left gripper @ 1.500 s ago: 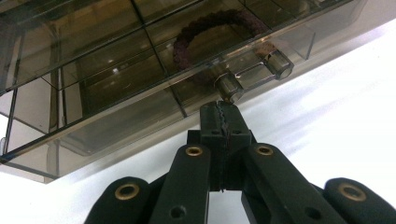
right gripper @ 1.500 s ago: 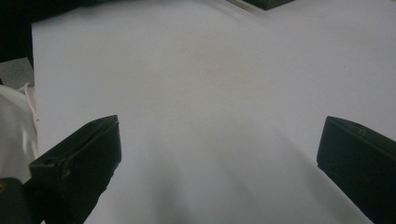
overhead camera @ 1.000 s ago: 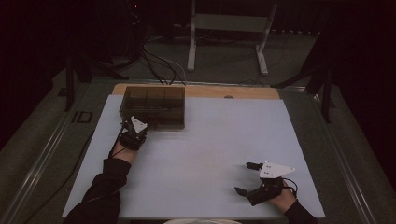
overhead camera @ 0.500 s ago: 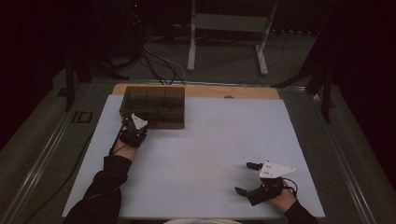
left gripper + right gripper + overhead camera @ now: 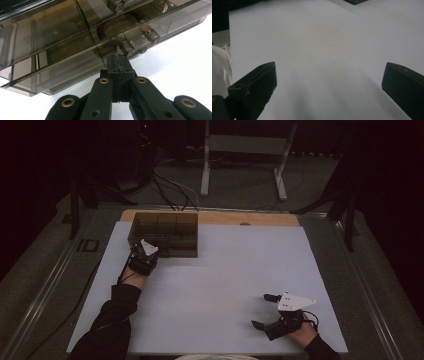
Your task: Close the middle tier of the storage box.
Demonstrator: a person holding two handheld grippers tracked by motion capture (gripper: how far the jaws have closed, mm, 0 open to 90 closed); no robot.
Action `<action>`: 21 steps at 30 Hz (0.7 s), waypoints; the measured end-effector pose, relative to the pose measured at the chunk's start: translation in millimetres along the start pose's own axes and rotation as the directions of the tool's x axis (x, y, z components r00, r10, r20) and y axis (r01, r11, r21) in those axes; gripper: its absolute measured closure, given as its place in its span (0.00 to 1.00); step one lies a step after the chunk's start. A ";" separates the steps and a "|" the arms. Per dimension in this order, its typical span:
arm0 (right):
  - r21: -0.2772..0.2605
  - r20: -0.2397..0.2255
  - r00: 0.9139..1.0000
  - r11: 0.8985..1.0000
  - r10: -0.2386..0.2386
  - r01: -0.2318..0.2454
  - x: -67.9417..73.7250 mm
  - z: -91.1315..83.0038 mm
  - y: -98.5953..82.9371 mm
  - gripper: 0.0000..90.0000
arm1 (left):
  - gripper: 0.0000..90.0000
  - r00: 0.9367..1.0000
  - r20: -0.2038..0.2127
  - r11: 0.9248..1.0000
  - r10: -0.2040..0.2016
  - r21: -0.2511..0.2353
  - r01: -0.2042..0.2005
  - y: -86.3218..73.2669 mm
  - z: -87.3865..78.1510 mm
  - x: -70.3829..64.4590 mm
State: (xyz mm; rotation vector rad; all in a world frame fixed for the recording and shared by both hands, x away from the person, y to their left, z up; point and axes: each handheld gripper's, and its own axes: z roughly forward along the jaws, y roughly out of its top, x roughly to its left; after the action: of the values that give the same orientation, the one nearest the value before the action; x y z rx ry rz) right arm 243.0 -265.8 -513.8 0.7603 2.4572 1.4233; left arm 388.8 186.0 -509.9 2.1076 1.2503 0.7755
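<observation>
My left gripper point(image 5: 118, 65), jaws pressed together, sits at the latch of the organizer box point(image 5: 165, 231), whose long side runs across the table; my right gripper point(image 5: 266, 310) gapes wide.

White table sheet point(image 5: 220, 280), wooden table edge point(image 5: 270, 218), metal stand point(image 5: 245, 150) behind, cables point(image 5: 167, 187) on floor

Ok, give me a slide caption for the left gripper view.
Shut left tool at the latch of a smoky clear compartment box.

Box point(image 5: 62, 50) — smoky clear plastic, glossy; fingers point(image 5: 110, 65) — matt black plastic; desk point(image 5: 225, 285) smooth, matt white.
</observation>
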 end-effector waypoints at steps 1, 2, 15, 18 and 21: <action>0.000 0.001 1.000 1.000 0.000 0.000 0.0 0.1 -0.1 0.00 | 1.00 1.000 -0.001 1.000 0.000 0.002 0.000 0.6 0.1 0.5; 0.000 0.000 1.000 1.000 0.000 0.000 0.1 0.2 -0.1 0.00 | 1.00 1.000 -0.005 1.000 0.003 0.003 -0.003 1.1 0.2 1.1; 0.002 -0.001 1.000 1.000 -0.002 0.002 -0.1 -0.1 -0.3 0.00 | 1.00 1.000 -0.014 1.000 0.013 0.005 -0.013 7.6 6.0 1.4; 0.002 -0.002 1.000 1.000 -0.003 0.003 -0.1 -0.1 -0.3 0.00 | 1.00 1.000 -0.019 1.000 0.018 0.009 -0.018 9.9 6.5 2.1; 0.002 -0.002 1.000 1.000 -0.001 0.001 -0.3 -0.1 -0.4 0.00 | 1.00 1.000 -0.022 1.000 0.023 0.013 -0.022 11.1 7.6 2.4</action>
State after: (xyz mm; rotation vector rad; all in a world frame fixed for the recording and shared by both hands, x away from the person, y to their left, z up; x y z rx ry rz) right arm 243.1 -266.2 -514.1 0.7577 2.4603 1.4226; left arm 401.6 182.3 -506.6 2.1318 1.2478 0.8046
